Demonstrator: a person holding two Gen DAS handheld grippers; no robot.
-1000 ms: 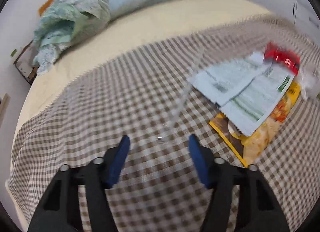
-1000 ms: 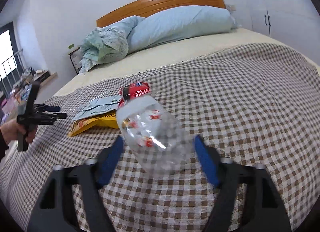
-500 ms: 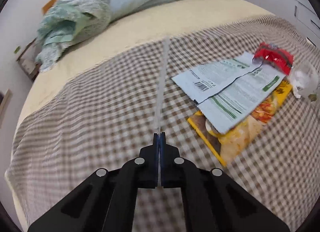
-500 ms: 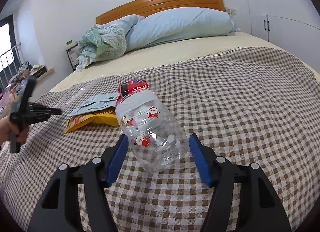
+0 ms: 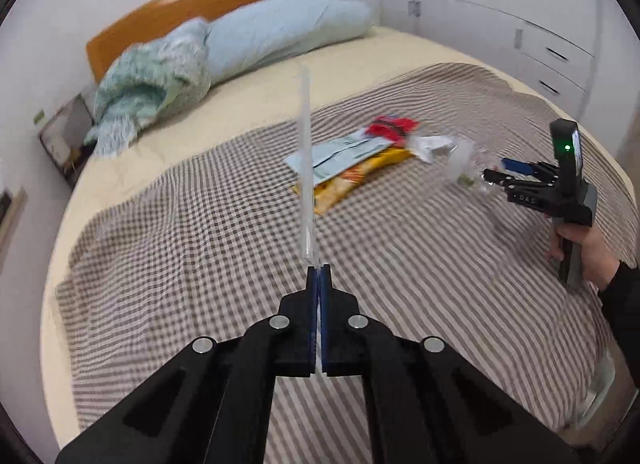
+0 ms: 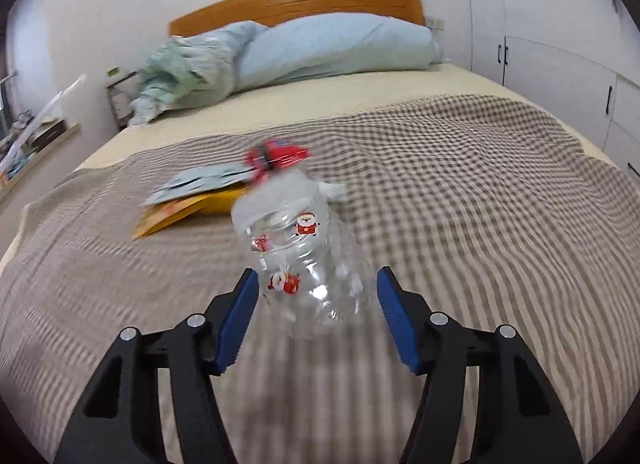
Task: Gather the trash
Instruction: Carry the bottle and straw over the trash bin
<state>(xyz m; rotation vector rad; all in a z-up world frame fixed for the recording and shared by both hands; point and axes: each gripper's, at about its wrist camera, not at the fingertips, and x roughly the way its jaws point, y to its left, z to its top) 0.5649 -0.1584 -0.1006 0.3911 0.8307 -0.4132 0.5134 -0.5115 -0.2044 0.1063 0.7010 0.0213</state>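
Left wrist view: the left gripper (image 5: 319, 270) is clenched on the lower end of a thin clear straw (image 5: 305, 159), which sticks up and away from the tips above the checked blanket (image 5: 200, 232) on the bed. Further off on the blanket lie a yellow snack bag (image 5: 352, 179) with pale paper sheets (image 5: 340, 153) on top and a red wrapper (image 5: 392, 125) beside them. At the right edge a hand (image 5: 588, 252) holds the other tool.

Right wrist view: the right gripper (image 6: 316, 284) has a clear plastic bottle (image 6: 304, 256) with Santa stickers lying between its blue pads (image 6: 240, 312). Its jaws have just been closing in, and whether the pads press the bottle yet I cannot tell, as the picture is blurred. The bottle's far end points toward the red wrapper (image 6: 280, 151) and the yellow bag (image 6: 180, 211)
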